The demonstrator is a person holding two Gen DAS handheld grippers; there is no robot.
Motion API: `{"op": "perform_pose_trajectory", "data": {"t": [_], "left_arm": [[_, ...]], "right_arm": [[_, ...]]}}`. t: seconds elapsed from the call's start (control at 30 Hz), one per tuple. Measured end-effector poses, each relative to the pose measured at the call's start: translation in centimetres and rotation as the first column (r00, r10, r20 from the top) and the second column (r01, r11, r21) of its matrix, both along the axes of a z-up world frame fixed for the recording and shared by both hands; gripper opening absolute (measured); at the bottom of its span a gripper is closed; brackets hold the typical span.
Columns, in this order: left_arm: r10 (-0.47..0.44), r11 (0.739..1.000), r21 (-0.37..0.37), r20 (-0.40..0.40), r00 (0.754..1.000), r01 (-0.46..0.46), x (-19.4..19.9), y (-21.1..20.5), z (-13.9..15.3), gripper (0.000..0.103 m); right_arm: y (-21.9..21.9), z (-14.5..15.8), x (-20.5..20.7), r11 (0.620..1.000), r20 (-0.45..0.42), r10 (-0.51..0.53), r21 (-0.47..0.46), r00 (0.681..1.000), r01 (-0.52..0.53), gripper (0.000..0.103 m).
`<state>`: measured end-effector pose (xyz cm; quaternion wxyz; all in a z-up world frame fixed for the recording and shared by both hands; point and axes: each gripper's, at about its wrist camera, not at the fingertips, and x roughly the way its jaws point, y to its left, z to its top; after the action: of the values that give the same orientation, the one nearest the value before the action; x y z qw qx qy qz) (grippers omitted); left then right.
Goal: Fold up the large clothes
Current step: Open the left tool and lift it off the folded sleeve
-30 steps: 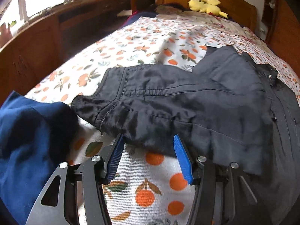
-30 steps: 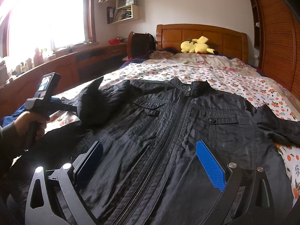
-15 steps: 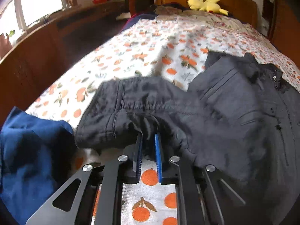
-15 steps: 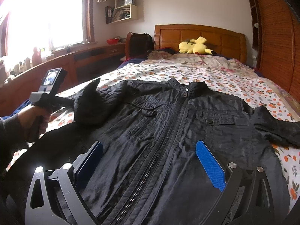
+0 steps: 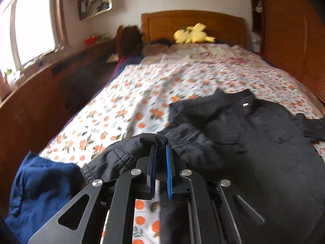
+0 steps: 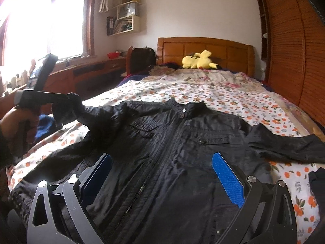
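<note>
A black zip-front jacket (image 6: 172, 152) lies face up on the bed, collar toward the headboard. My left gripper (image 5: 161, 145) has its jaws closing onto the cuff end of one sleeve (image 5: 121, 152), with the cloth pinched between the pads. In the right wrist view a hand holds that left gripper (image 6: 71, 96) raised above the bed's left side, and the sleeve (image 6: 85, 113) hangs from it. My right gripper (image 6: 160, 156) is open over the jacket's lower front, one finger on each side of the zipper and nothing between them. The other sleeve (image 6: 284, 146) lies flat at the right.
The bed sheet (image 6: 203, 93) has an orange-fruit print. A blue garment (image 5: 40, 193) lies at the bed's near left corner. A yellow plush toy (image 6: 199, 61) rests by the wooden headboard (image 6: 203, 44). A wooden counter (image 6: 91, 71) runs along the left, a slatted wardrobe (image 6: 288, 50) along the right.
My left gripper went from open at the sleeve's edge to shut on the cuff, then rose and carried it up off the sheet. The right gripper stayed open and rose slightly.
</note>
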<state>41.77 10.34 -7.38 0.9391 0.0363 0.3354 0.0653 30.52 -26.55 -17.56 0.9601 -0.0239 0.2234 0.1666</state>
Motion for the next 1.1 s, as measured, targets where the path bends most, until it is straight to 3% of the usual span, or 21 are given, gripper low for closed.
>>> {"op": "perform_pose_trajectory", "data": {"t": [0.27, 0.47, 0.6, 0.93, 0.97, 1.0, 1.07, 1.1], "left_arm": [[-0.129, 0.991, 0.023, 0.039, 0.991, 0.129, -3.2, -6.5, 2.3, 0.008], [-0.208, 0.978, -0.009, 0.034, 0.978, 0.208, -5.9, -10.1, 0.6, 0.005], [-0.243, 0.970, 0.009, 0.043, 0.969, 0.243, -8.1, -11.7, -1.2, 0.005], [-0.267, 0.961, -0.055, 0.059, 0.962, 0.270, -12.9, -10.8, -3.4, 0.007], [-0.261, 0.963, -0.051, 0.061, 0.964, 0.264, -13.3, -10.3, -3.4, 0.019], [-0.254, 0.965, -0.047, 0.064, 0.965, 0.257, -13.7, -10.0, -3.4, 0.044], [-0.237, 0.969, -0.047, 0.096, 0.967, 0.243, -14.8, -8.9, -3.0, 0.073], [-0.233, 0.970, -0.049, 0.108, 0.966, 0.239, -15.2, -8.5, -2.7, 0.080]], "right_arm": [[-1.9, 0.8, -0.8, 0.999, 0.015, -0.044, -0.001, 0.999, 0.044, 0.096], [-2.2, 0.4, -1.0, 0.998, -0.006, -0.061, -0.025, 0.998, 0.061, 0.096], [-2.7, 0.0, -1.2, 0.997, -0.017, -0.069, -0.038, 0.997, 0.069, 0.096], [-2.8, -0.4, -1.4, 0.996, -0.037, -0.077, -0.055, 0.996, 0.075, 0.096], [-2.6, -0.5, -1.4, 0.996, -0.040, -0.071, -0.056, 0.997, 0.069, 0.096], [-2.3, -0.5, -1.4, 0.996, -0.043, -0.066, -0.058, 0.997, 0.064, 0.096], [-1.6, -0.6, -1.3, 0.997, -0.048, -0.053, -0.062, 0.997, 0.050, 0.096], [-1.2, -0.6, -1.3, 0.997, -0.051, -0.046, -0.063, 0.998, 0.043, 0.096]]}}
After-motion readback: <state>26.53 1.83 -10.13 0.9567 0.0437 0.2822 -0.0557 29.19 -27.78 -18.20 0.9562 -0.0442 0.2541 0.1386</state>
